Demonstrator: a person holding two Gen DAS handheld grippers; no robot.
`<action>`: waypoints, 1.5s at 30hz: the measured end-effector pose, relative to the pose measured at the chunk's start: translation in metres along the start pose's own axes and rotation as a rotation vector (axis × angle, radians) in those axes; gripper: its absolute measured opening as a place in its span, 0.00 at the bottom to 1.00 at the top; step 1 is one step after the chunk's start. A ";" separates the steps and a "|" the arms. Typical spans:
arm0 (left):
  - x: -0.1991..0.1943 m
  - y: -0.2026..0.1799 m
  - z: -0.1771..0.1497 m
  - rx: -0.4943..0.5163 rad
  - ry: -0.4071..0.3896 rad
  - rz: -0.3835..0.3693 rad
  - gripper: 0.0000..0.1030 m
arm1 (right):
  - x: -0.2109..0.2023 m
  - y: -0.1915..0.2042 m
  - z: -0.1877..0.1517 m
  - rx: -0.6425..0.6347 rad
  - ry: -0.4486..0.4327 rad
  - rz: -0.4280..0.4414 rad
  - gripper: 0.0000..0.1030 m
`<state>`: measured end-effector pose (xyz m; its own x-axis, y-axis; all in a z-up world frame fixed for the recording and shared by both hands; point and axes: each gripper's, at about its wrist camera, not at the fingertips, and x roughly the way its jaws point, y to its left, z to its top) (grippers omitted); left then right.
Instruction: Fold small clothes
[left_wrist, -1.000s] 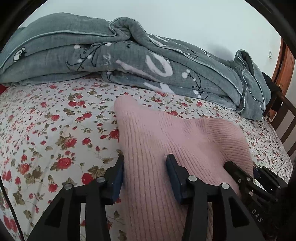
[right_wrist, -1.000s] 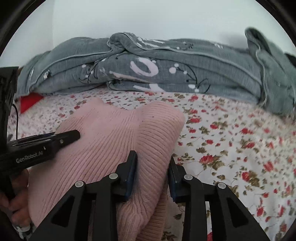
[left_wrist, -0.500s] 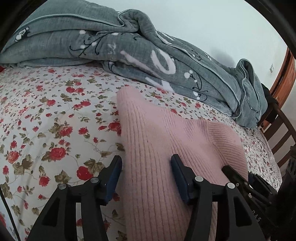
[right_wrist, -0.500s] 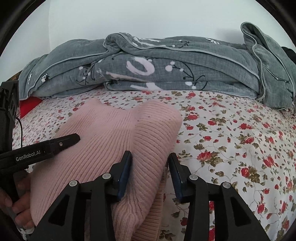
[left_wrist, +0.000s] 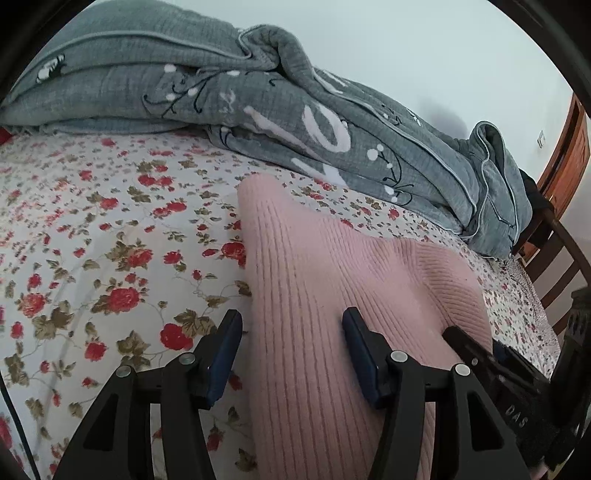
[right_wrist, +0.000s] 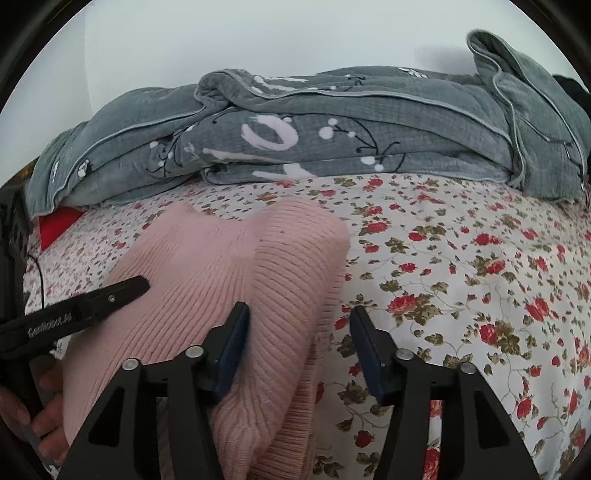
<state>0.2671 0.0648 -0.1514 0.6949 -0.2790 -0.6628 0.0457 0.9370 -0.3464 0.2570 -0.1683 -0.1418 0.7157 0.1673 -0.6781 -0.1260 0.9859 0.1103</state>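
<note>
A folded pink ribbed sweater (left_wrist: 332, 266) lies on the floral bed sheet (left_wrist: 92, 240). My left gripper (left_wrist: 291, 317) is open astride the sweater's left edge, and neither pad presses the knit. In the right wrist view the sweater (right_wrist: 229, 266) has its thick folded right edge between the jaws of my right gripper (right_wrist: 299, 310). Those jaws are opening; the left pad rests by the knit and the right pad stands clear over the sheet. A finger of the left gripper (right_wrist: 110, 299) lies on the sweater's left side.
A rumpled grey quilt (left_wrist: 295, 122) runs along the back of the bed against the white wall. Wooden furniture (left_wrist: 565, 155) stands at the far right. A red item (right_wrist: 55, 225) peeks out under the quilt's left end. A person's hand (right_wrist: 44, 417) holds the left gripper.
Both grippers' jaws have spread wider. The right gripper has let go of the sweater's folded edge that it pinched. The sweater stays where it lay.
</note>
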 end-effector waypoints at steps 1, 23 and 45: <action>-0.005 -0.003 -0.003 0.016 -0.011 0.014 0.53 | 0.000 -0.002 0.000 0.009 0.001 0.001 0.58; -0.141 -0.039 -0.079 0.088 0.038 0.087 0.58 | -0.158 0.022 -0.044 -0.064 -0.052 -0.156 0.65; -0.254 -0.100 -0.077 0.144 -0.059 0.155 0.70 | -0.282 0.024 -0.044 -0.027 -0.030 -0.158 0.97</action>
<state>0.0306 0.0262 0.0006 0.7424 -0.1201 -0.6591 0.0342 0.9893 -0.1416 0.0223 -0.1921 0.0200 0.7481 0.0103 -0.6635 -0.0281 0.9995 -0.0161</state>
